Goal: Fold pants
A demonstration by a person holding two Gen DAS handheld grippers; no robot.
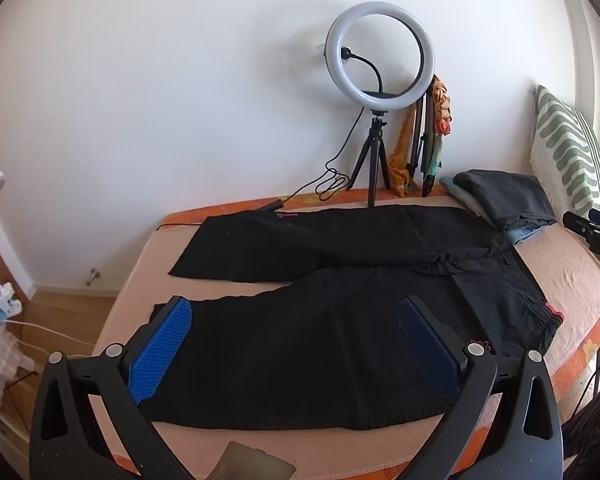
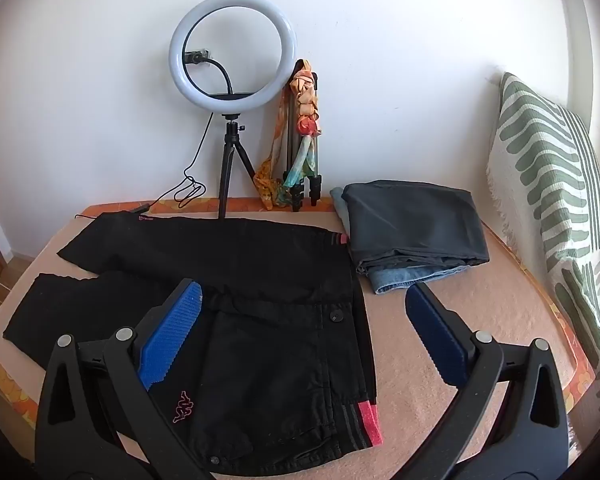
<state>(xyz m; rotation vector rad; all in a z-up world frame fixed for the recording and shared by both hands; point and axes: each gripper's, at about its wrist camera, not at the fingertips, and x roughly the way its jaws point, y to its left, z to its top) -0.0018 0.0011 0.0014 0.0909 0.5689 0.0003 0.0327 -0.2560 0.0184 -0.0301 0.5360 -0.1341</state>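
Note:
Black pants (image 1: 340, 280) lie spread flat on the bed, both legs pointing left, the waistband with its red trim (image 2: 370, 424) at the right. My left gripper (image 1: 296, 316) is open and empty, hovering above the near leg. My right gripper (image 2: 304, 300) is open and empty, above the waist area near the fly button (image 2: 335, 316). A pink logo (image 2: 183, 406) shows on the near hip. The right gripper's tip shows at the right edge of the left wrist view (image 1: 592, 228).
The bed (image 2: 480, 320) has a peach cover with an orange border. A folded stack of dark and denim clothes (image 2: 412, 228) lies at the back right. A ring light on a tripod (image 2: 232, 52), a folded tripod with scarves (image 2: 304, 140) and a striped pillow (image 2: 552, 184) stand along the walls.

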